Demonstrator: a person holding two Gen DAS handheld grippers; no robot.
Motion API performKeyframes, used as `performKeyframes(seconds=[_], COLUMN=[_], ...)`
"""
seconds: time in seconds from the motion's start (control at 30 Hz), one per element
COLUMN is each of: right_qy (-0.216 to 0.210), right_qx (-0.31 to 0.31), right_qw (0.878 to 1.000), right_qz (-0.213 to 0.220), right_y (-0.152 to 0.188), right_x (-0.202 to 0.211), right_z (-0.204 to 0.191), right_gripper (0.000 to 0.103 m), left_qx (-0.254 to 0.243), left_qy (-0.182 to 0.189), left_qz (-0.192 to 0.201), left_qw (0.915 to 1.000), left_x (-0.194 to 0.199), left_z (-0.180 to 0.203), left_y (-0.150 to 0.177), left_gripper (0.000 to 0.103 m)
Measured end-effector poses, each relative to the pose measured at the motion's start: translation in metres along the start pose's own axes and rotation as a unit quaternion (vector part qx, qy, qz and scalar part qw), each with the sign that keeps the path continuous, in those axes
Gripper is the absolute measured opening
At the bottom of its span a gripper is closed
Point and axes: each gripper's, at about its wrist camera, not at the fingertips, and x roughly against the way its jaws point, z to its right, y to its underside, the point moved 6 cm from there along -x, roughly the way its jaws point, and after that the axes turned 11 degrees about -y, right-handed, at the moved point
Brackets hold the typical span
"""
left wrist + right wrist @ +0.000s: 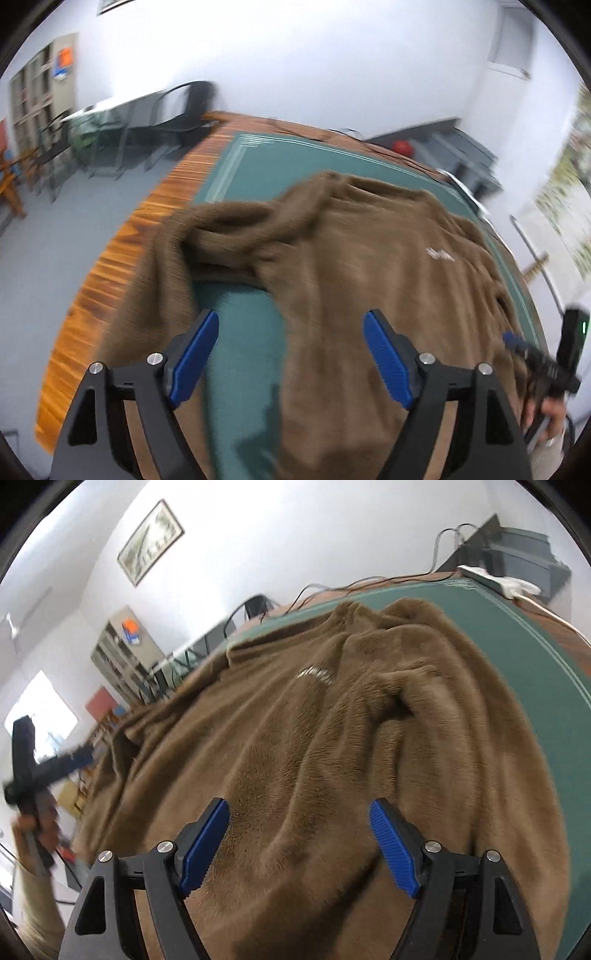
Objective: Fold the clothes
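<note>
Blue fingers of both grippers stand wide and empty over a brown sweater, which lies rumpled on the green-matted table. Folding seems between grasps; next, each gripper likely needs an edge to pinch.

1 brown garment, 1 green mat, 2 grippers.

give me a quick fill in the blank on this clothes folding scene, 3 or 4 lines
1. The garment spread out here is ____ in colour.
2. It lies on a ____ mat that covers the wooden table.
3. The left tool has its jaws ____, with nothing gripped.
4. The pads on the right tool are ____ in colour.

Missing words: brown; green; open; blue
</note>
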Motion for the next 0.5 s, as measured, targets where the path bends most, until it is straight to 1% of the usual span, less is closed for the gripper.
performKeyframes(seconds=[0.1, 0.23, 0.27, 0.33, 0.4, 0.47, 0.5], right_qy=[0.029, 0.096, 0.124, 0.196, 0.252, 0.3, 0.327], right_qx=[0.009, -0.014, -0.017, -0.003, 0.004, 0.013, 0.019], right_qw=[0.999, 0.995, 0.992, 0.98, 0.968, 0.954, 0.945], right_qz=[0.011, 0.015, 0.015, 0.011, 0.002, -0.002, 0.002], right_y=[0.003, 0.006, 0.006, 0.003, -0.007, -0.02, -0.029], right_x=[0.023, 0.047, 0.052, 0.065, 0.075, 0.085, 0.092], right_z=[0.014, 0.053, 0.066, 0.089, 0.107, 0.123, 0.131], right_gripper=[0.08, 0.08, 0.08, 0.08, 0.08, 0.08, 0.08], left_qx=[-0.036, -0.064, -0.063, -0.06, -0.058, -0.056, -0.055], left_qy=[0.009, -0.001, -0.006, -0.018, -0.027, -0.027, -0.026], left_qz=[-0.015, -0.046, -0.052, -0.066, -0.074, -0.071, -0.07], left_qw=[0.9992, 0.9969, 0.9966, 0.9959, 0.9953, 0.9956, 0.9957], left_x=[-0.013, -0.042, -0.048, -0.059, -0.067, -0.067, -0.066], left_z=[0.027, 0.048, 0.048, 0.048, 0.047, 0.046, 0.046], left_y=[0.021, 0.039, 0.041, 0.046, 0.049, 0.049, 0.049], left_gripper=[0.085, 0.085, 0.085, 0.085, 0.085, 0.085, 0.085])
